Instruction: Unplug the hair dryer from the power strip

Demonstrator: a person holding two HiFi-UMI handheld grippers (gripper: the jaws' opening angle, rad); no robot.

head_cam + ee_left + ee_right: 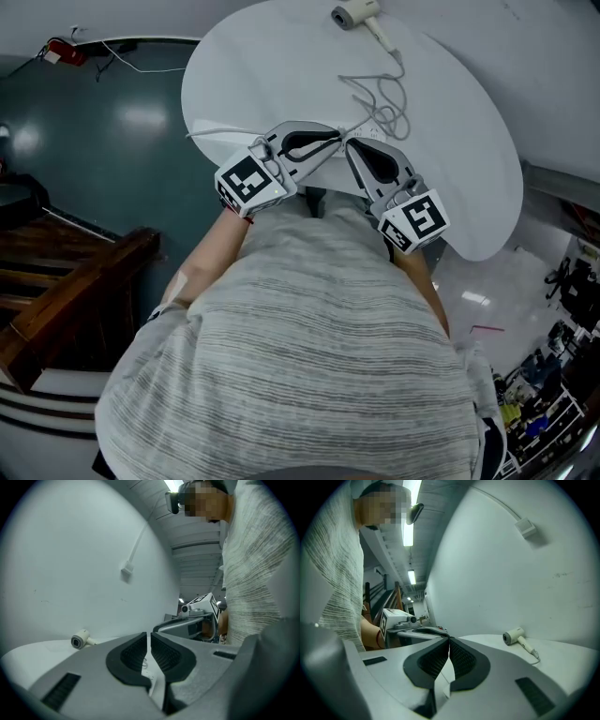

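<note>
A white hair dryer [354, 13] lies at the far edge of the round white table [469, 159]; it also shows in the left gripper view [79, 640] and the right gripper view [514, 636]. Its grey cord [382, 97] loops toward the near side, where a white power strip [373, 126] is partly hidden by the gripper tips. My left gripper [337, 139] and right gripper [350, 142] point at each other over the near part of the table, tips almost meeting. Both are shut with nothing between the pads [149, 639] [449, 643].
A thin white cable [217, 132] runs left off the table. Wooden stairs [75, 272] stand at the left on a teal floor, with a red item [66, 52] beyond. Shelves of clutter [548, 403] sit at the lower right. A small box [526, 527] hangs on the wall.
</note>
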